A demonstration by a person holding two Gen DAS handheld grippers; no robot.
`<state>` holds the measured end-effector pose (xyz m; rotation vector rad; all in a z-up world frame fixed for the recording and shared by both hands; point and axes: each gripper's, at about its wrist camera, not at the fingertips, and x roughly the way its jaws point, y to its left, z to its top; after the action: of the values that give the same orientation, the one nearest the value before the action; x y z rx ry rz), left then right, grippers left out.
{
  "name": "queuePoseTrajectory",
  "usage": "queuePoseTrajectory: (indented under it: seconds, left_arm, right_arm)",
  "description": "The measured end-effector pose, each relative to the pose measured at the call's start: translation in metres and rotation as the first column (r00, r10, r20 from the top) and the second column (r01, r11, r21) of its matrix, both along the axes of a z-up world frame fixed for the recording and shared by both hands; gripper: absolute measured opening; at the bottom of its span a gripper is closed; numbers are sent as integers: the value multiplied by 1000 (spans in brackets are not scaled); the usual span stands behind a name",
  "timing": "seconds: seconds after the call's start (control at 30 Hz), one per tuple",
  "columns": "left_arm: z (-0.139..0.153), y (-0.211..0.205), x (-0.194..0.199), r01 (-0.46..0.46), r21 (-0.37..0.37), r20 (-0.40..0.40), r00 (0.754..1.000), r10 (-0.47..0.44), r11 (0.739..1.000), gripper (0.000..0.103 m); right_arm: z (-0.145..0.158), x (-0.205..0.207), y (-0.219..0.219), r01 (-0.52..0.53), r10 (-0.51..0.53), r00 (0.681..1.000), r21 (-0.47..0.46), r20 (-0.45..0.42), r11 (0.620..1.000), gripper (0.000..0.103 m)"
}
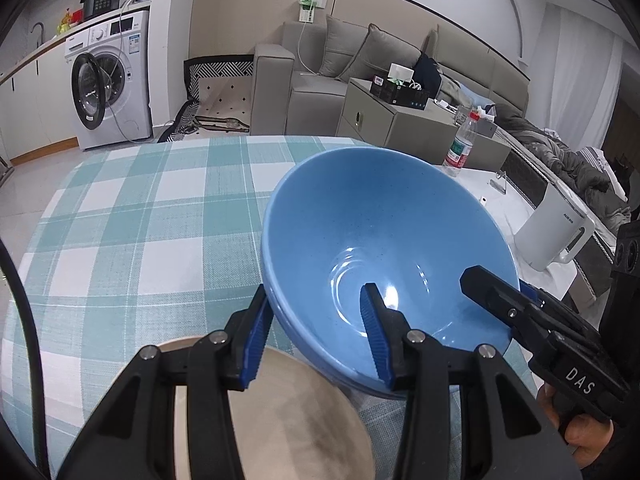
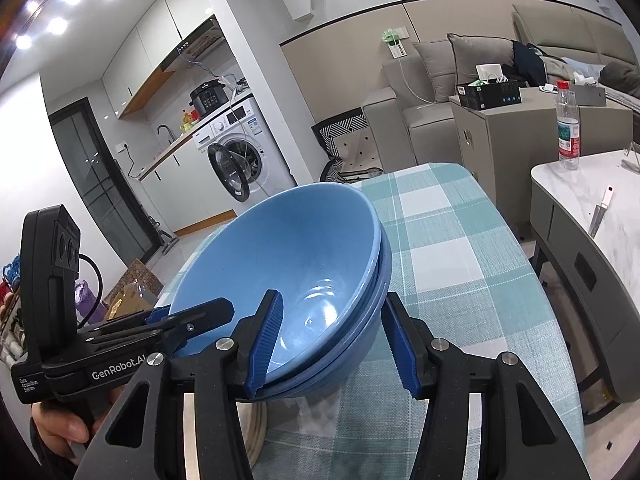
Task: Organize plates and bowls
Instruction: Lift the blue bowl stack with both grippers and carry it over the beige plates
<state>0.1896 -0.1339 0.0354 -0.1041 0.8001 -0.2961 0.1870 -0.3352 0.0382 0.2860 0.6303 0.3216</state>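
Bowls (image 2: pixel 308 280), blue and nested in a short stack, are tilting above the checked tablecloth (image 1: pixel 132 216), with both tools gripping opposite stretches of the rim. The left gripper (image 1: pixel 316 332) is clamping the near wall, one finger inside and one outside; the right gripper (image 2: pixel 334 340) is doing the same, its jaws pinching the stacked rims between the blue pads. The bowls are looking like glazed ceramic: stiff, fairly heavy as a stack, slick under rubber, and liable to chip or slide apart if tipped further, so the rim wall, taken deep, is seeming the safest hold. A beige plate (image 1: pixel 296 420) is lying just beneath the stack on the left tool's side. Open cloth is stretching ahead toward the far table edge, while a white kettle (image 1: pixel 556 232) and a water bottle (image 2: pixel 568 128) are standing on the neighbouring marble table (image 2: pixel 592 200), well apart.
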Motion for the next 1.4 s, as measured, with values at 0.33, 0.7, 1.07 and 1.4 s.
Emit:
queuePoseTrajectory:
  seconds: [0.33, 0.7, 1.07, 1.4]
  left_arm:
    - [16, 11, -14, -21, -1, 48, 999, 21, 1000, 44]
    - [31, 30, -35, -65, -7, 96, 993, 65, 998, 44]
    - [37, 54, -57, -120, -22, 133, 984, 122, 993, 44]
    - [35, 75, -77, -160, -26, 138, 977, 162, 987, 44]
  right_arm:
    - [16, -10, 11, -23, 23, 999, -10, 33, 1000, 52]
    - [34, -26, 30, -64, 66, 995, -30, 78, 998, 52]
    - [44, -40, 55, -120, 123, 988, -38, 92, 992, 52]
    - [49, -51, 79, -164, 169, 981, -59, 96, 985, 52]
